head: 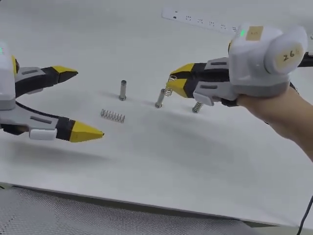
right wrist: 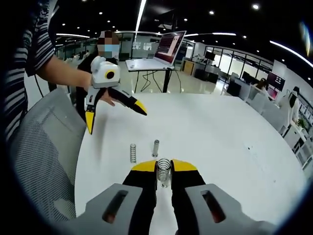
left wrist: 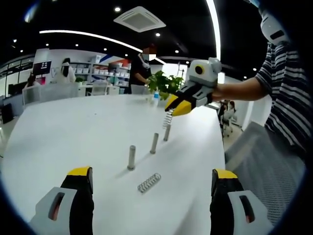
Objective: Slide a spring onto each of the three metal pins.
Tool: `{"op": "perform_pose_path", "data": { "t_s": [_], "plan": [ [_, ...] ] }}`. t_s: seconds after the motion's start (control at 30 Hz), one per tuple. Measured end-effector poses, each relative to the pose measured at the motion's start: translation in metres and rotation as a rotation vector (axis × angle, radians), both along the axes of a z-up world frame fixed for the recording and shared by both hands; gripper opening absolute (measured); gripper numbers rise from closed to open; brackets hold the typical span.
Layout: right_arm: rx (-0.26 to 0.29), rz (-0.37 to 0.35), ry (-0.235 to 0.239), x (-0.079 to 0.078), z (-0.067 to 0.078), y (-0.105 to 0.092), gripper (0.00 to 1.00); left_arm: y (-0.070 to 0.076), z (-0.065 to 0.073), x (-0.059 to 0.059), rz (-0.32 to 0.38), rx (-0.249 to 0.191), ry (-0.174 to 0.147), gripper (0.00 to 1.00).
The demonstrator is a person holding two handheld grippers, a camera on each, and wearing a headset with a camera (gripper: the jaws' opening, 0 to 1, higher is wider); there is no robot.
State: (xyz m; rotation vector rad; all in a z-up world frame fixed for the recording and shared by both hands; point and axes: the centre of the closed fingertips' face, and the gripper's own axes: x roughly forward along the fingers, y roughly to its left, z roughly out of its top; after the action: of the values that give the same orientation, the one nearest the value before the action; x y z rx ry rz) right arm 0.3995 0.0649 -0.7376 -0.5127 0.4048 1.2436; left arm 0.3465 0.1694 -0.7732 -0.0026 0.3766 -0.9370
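Note:
Three metal pins stand on the white table: a bare left pin, a bare middle pin, and a right pin that appears to carry a coil. A loose spring lies flat in front of them. My right gripper is shut on another spring, held just above and right of the middle pin; this held spring sits between the yellow tips. My left gripper hovers open at the left, with the loose spring and pins ahead of it.
A white power strip lies at the table's far edge. A grey mesh chair is below the near edge. Other people and desks are in the background of the gripper views.

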Motion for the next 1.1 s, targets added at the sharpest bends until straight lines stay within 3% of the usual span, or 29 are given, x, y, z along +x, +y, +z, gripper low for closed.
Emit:
{"op": "perform_pose_path", "data": {
  "t_s": [0.27, 0.4, 0.77, 1.1],
  "plan": [
    [0.015, -0.044, 0.011, 0.016, 0.0, 0.002, 0.07, 0.001, 0.001, 0.001, 0.009, -0.001, -0.004, 0.98],
    [-0.006, -0.049, 0.011, 0.018, -0.008, 0.001, 0.07, 0.001, 0.0, 0.002, 0.011, 0.002, -0.003, 0.98],
    [0.017, -0.069, 0.039, 0.02, -0.012, 0.004, 0.07, 0.002, 0.001, 0.003, 0.015, 0.006, -0.005, 0.98],
    [0.005, -0.072, 0.053, 0.02, -0.023, 0.004, 0.07, 0.003, 0.0, 0.004, 0.017, 0.007, -0.006, 0.98]
  ]
}}
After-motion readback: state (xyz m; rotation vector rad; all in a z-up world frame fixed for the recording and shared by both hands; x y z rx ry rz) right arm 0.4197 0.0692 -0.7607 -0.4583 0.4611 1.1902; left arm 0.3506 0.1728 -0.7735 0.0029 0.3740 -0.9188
